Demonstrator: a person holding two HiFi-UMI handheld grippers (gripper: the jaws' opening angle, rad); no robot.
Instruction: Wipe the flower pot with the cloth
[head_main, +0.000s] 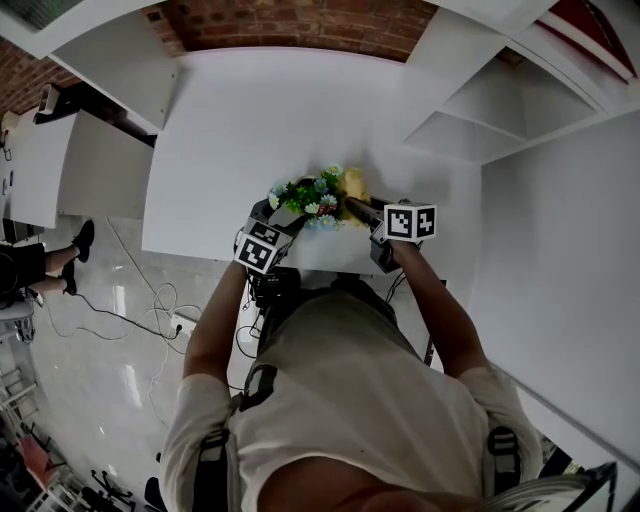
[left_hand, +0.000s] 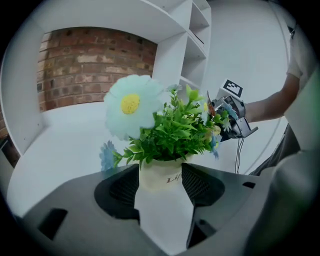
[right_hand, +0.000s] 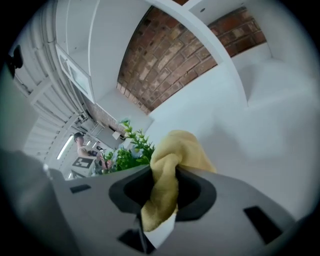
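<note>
The flower pot (left_hand: 162, 200) stands upright on the white counter (head_main: 250, 120) between the wide-open jaws of the left hand-held gripper (left_hand: 161, 186); just beside its foliage, the right hand-held gripper (right_hand: 162, 187) pinches the yellow cloth (right_hand: 172, 155).

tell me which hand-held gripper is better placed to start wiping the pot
Right: the right hand-held gripper grips the yellow cloth near the plant. The left hand-held gripper straddles the flower pot.

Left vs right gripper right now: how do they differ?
Left gripper has its jaws spread wide around the flower pot; right gripper is clamped narrow on the yellow cloth. The left's pot stands upright; the right's cloth droops limp. Shared: each has something between its jaws.
</note>
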